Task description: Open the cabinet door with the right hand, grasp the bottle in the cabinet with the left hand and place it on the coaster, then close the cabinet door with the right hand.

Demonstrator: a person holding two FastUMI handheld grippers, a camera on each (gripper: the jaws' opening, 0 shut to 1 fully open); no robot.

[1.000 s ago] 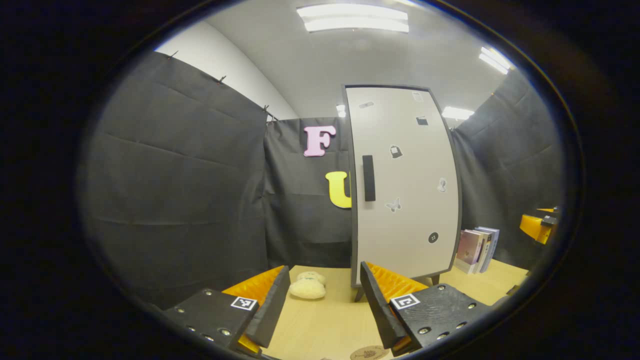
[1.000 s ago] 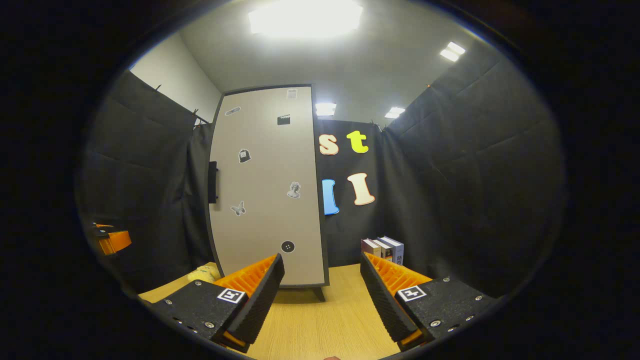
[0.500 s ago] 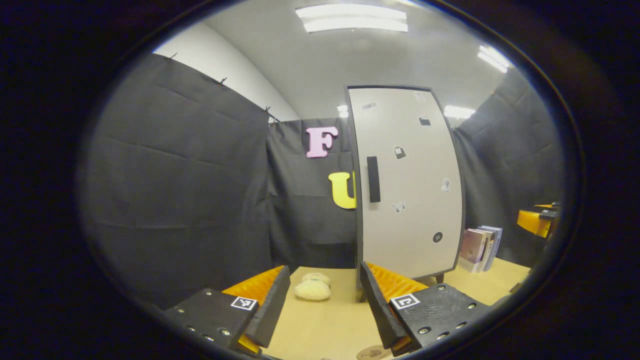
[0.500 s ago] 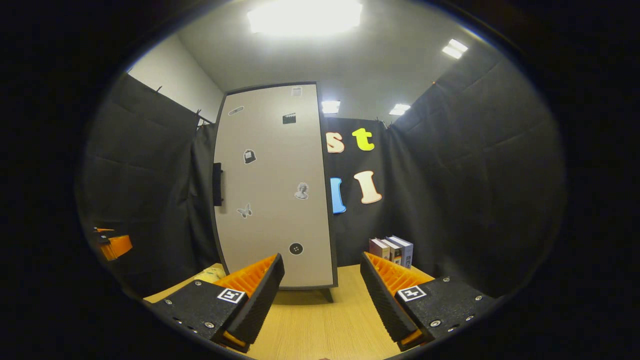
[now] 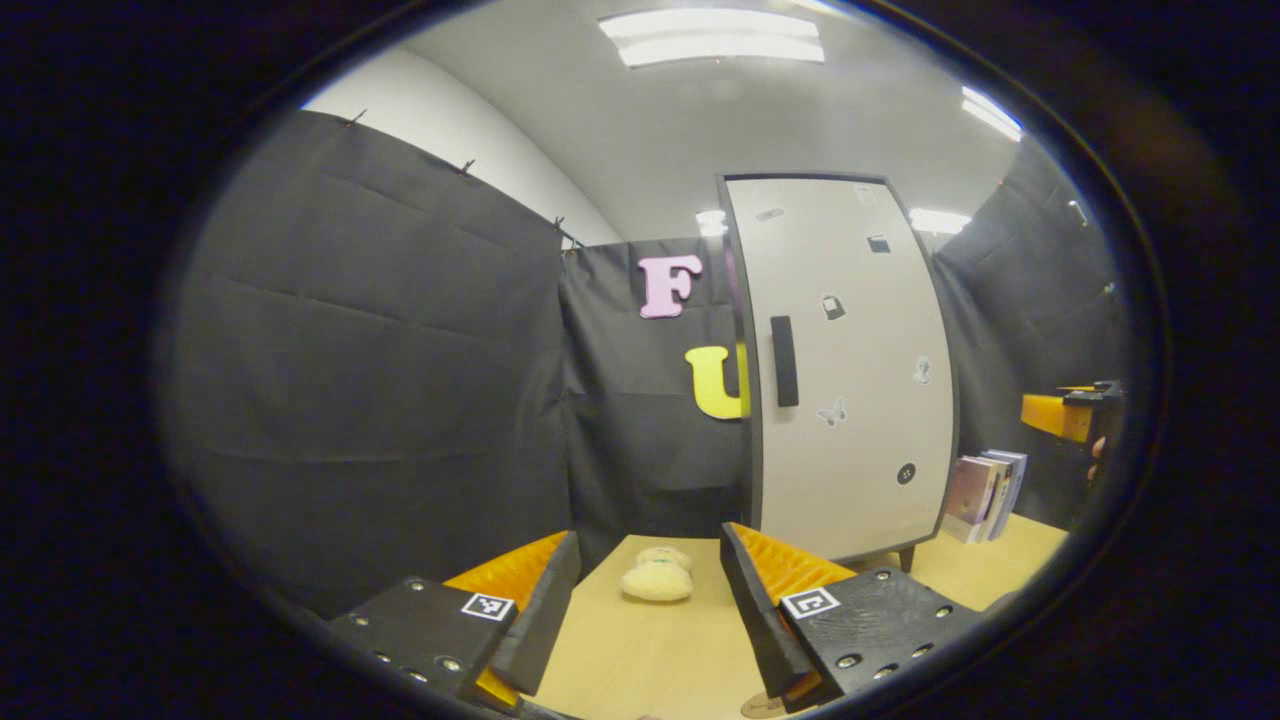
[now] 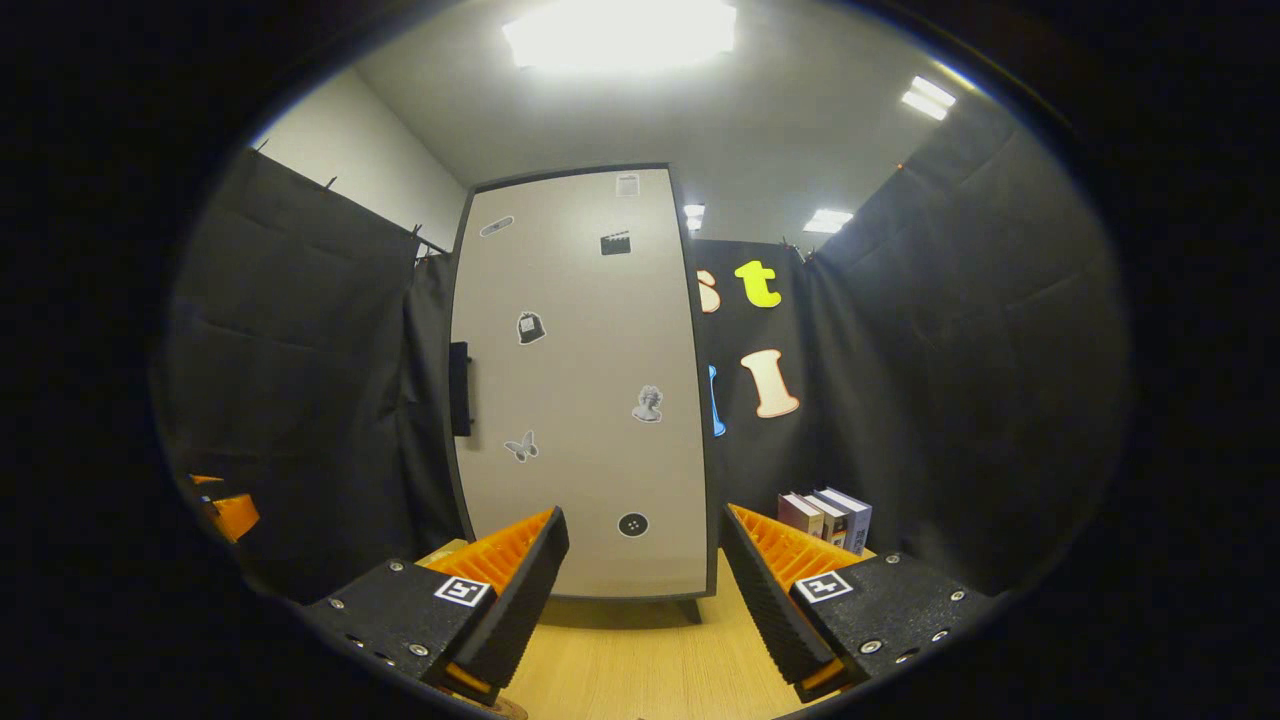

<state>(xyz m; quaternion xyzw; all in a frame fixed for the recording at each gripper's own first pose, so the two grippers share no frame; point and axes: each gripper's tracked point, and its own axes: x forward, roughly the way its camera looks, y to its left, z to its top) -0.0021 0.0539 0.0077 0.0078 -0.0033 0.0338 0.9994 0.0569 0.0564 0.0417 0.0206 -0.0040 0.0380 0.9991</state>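
A tall pale cabinet with a dark frame stands on the wooden table, its door closed and dotted with small stickers. A black vertical handle sits near the door's left edge. In the right gripper view the same cabinet looms close, with its handle at the left edge. My left gripper is open over the table, and part of a round coaster shows under its right finger. My right gripper is open in front of the cabinet's base. The bottle is hidden behind the door.
A cream plush toy lies on the table left of the cabinet. A few books stand upright to its right, also the books in the right gripper view. The other gripper shows at the far right edge.
In the left gripper view the cabinet, plush toy and wall have slid right. In the right gripper view the cabinet has grown larger and nearer. Both grippers stay open.
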